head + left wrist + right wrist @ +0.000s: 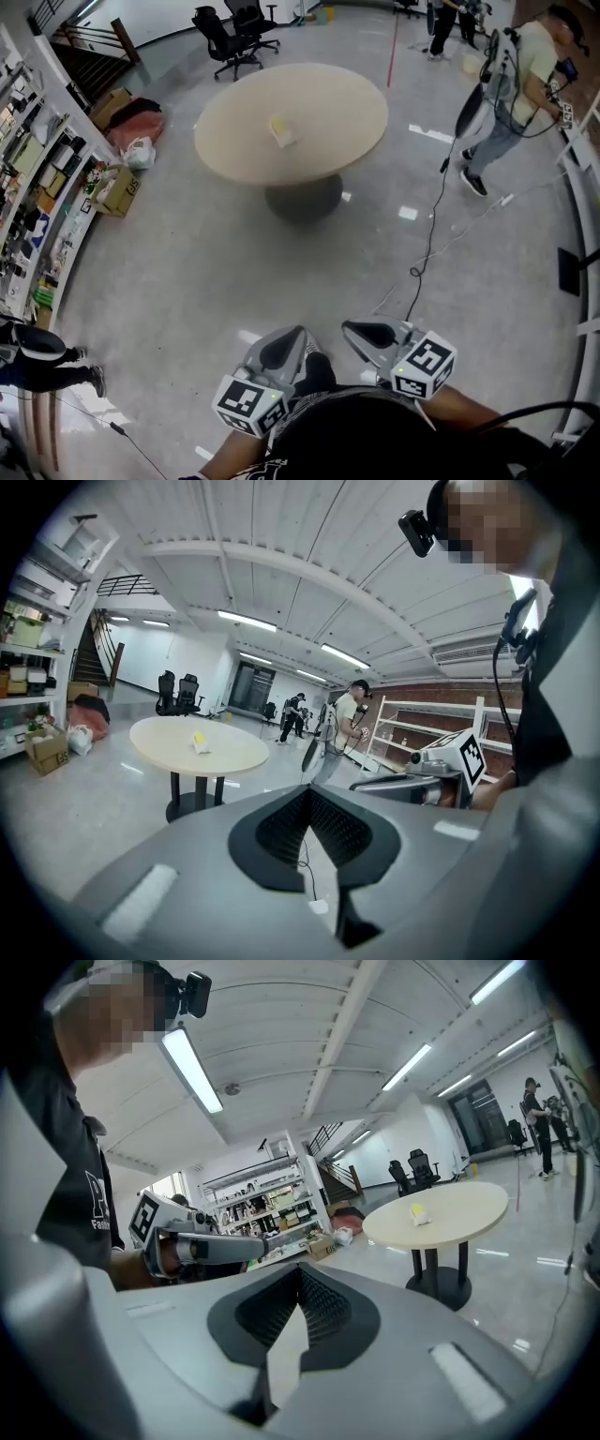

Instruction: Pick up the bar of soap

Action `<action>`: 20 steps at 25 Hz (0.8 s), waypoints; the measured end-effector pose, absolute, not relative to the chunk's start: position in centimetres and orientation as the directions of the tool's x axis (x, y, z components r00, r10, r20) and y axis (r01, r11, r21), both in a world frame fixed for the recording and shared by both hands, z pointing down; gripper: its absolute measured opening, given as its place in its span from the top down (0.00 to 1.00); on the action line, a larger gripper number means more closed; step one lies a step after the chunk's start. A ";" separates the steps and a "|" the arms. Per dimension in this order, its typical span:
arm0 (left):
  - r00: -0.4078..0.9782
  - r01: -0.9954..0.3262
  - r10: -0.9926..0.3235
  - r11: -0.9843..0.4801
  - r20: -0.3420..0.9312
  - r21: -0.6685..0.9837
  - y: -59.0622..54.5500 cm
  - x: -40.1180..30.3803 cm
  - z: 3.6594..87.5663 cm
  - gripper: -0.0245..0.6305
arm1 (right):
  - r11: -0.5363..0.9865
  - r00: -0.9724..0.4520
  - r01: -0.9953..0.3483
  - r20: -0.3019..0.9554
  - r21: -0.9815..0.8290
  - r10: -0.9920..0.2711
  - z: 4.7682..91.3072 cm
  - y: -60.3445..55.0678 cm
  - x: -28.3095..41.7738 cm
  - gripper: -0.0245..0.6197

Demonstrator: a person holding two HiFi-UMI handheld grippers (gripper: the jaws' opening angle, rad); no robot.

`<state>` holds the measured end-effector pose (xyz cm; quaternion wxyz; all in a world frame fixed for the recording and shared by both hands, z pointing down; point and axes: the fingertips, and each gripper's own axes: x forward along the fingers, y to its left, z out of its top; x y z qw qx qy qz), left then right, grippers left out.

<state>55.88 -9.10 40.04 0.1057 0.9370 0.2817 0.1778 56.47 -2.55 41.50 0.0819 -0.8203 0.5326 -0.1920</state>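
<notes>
Head view looks steeply down on the left gripper [298,330] and the right gripper [349,327], both held close to the person's body at the near edge, tips side by side and pointing away; each has its jaws pressed together with nothing in them. The small pale-yellow bar of soap [281,129] lies far off on the round beige table [328,103], a little left of the tabletop's middle and well apart from both grippers, with bare grey floor between; it reads as a squat block with one paler face, and whether it is wrapped is too small to tell.

Left gripper view shows this gripper's own jaws [307,789] meeting at the tip, clenched on nothing; the bar of soap [199,743] sits alone on the table [234,754] to the far left, a short upright yellow lump; the right gripper [412,782] shows just to the right.

Right gripper view shows the same: jaws [300,1269] closed and empty; the bar of soap [418,1213] rests on the table [469,1206] far to the right, with open tabletop all round it.

My judgement: such a bar should be light and stiff, not fragile, but likely slick if unwrapped; a firm pinch across its two longer flat sides, low near the tabletop, should hold best; the jaws must open before the approach.
</notes>
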 end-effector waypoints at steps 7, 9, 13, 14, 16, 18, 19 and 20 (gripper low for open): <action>0.777 0.505 0.582 -0.804 0.239 0.316 -12.9 64.6 39.3 0.95 | -0.463 0.398 -0.832 0.253 -0.305 -0.882 40.3 -5.0 63.9 0.95; 0.781 0.503 0.582 -0.801 0.225 0.324 -14.3 67.1 39.3 0.95 | -0.474 0.407 -0.831 0.263 -0.290 -0.875 40.0 -6.0 66.0 0.95; 0.779 0.518 0.595 -0.788 0.196 0.333 -16.7 71.3 38.7 0.95 | -0.497 0.426 -0.827 0.284 -0.262 -0.859 39.3 -8.0 70.1 0.95; 0.775 0.526 0.602 -0.783 0.194 0.332 -17.1 72.2 38.7 0.95 | -0.502 0.433 -0.826 0.281 -0.258 -0.857 39.1 -8.6 71.1 0.95; 0.762 0.542 0.615 -0.777 0.201 0.321 -17.9 74.0 38.9 0.95 | -0.508 0.447 -0.824 0.262 -0.251 -0.855 38.6 -9.6 73.0 0.95; 0.753 0.550 0.622 -0.775 0.216 0.312 -18.3 75.9 39.2 0.95 | -0.511 0.457 -0.824 0.247 -0.245 -0.855 38.3 -10.3 74.5 0.95; 0.750 0.551 0.623 -0.774 0.222 0.312 -18.4 76.8 39.3 0.95 | -0.511 0.457 -0.824 0.246 -0.245 -0.855 38.2 -10.4 75.1 0.95; 0.748 0.552 0.625 -0.773 0.223 0.313 -18.4 77.5 39.1 0.95 | -0.510 0.456 -0.825 0.247 -0.245 -0.855 38.1 -10.3 75.4 0.95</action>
